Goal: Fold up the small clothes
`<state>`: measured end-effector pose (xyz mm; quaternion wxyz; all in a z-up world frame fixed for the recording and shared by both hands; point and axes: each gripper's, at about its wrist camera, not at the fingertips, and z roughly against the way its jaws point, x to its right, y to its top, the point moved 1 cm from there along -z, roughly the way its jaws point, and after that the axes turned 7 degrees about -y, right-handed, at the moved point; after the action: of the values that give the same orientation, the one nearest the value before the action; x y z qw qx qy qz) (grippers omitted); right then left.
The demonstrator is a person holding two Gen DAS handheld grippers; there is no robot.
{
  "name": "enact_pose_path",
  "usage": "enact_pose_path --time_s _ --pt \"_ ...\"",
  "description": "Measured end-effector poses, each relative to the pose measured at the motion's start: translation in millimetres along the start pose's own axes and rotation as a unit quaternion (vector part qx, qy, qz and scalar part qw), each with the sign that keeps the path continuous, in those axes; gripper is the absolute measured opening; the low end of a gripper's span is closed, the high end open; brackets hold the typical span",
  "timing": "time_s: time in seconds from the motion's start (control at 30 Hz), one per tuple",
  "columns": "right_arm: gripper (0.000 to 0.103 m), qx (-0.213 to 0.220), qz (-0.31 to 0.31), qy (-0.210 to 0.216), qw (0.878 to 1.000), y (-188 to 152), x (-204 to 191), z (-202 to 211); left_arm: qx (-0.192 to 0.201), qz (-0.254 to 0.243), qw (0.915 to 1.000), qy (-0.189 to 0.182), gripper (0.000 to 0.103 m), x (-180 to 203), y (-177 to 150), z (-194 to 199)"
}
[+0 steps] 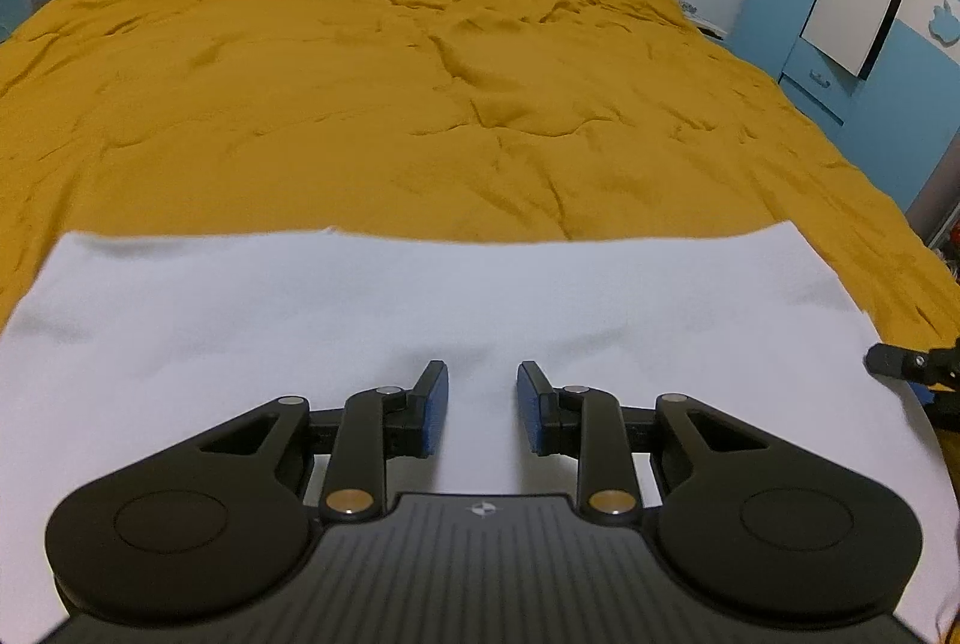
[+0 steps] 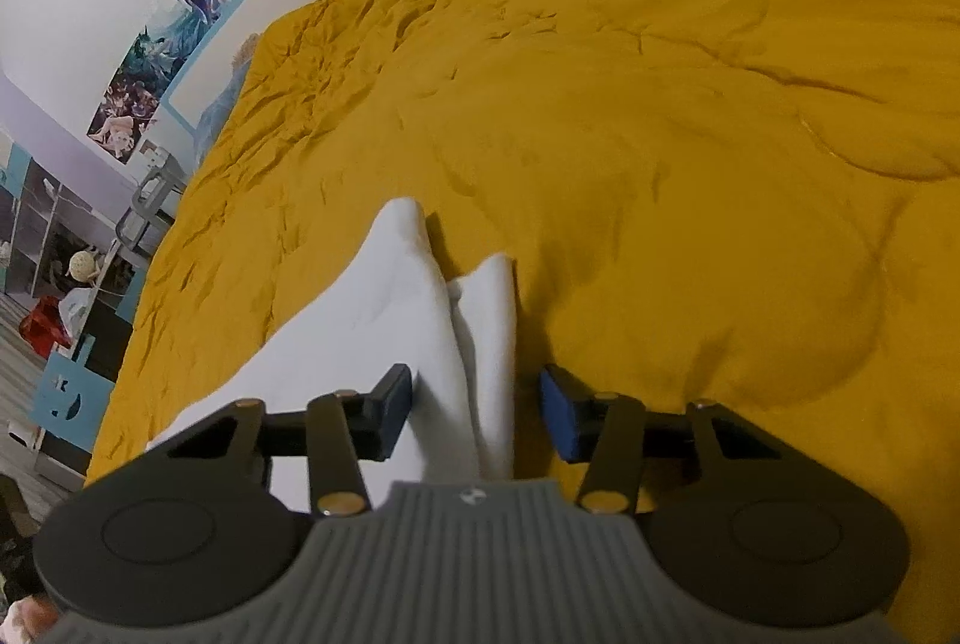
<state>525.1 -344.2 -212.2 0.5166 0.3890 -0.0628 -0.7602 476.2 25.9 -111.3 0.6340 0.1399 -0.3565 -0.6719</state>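
White garment (image 1: 450, 308) flat on mustard bedspread (image 1: 420, 74); left gripper (image 1: 483, 407) released above cloth, right gripper (image 2: 477, 413) parted astride raised edge; fold apparently starting, pinch needed next.

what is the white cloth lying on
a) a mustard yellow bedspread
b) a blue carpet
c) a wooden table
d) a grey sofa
a: the white cloth lies spread on the wrinkled mustard yellow bedspread, which stretches beyond it in both wrist views.
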Motion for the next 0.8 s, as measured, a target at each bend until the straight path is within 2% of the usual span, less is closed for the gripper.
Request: enact_pose_path --time_s 0.13,0.2,0.27,0.4,0.5,0.57,0.8 --pt "0.038 0.005 0.001 0.017 1.0 7 1 -11 -0.005 0.025 0.9996 -0.015 0.032 -2 11 -21" --pt "0.03 0.003 -0.001 0.021 1.0 9 2 -16 -0.006 0.033 0.9994 -0.013 0.032 -3 15 -30" --pt "0.015 0.0 -0.003 0.025 1.0 9 3 -20 -0.011 0.037 0.9992 -0.005 0.032 -3 17 -37" --pt "0.008 0.0 0.0 0.032 0.999 11 -1 -21 -0.008 0.022 0.9997 0.003 0.032 2 18 -36" --pt "0.006 0.011 0.015 0.026 0.999 13 -12 -12 0.002 0.036 0.9993 0.01 0.032 1 19 -23" --pt "0.006 0.019 0.016 0.037 0.999 16 -23 -2 0.011 0.035 0.9992 0.015 0.032 1 18 -8" --pt "0.005 0.035 0.032 0.062 0.997 14 -91 32 0.035 0.023 0.9985 0.036 0.032 -16 26 62"
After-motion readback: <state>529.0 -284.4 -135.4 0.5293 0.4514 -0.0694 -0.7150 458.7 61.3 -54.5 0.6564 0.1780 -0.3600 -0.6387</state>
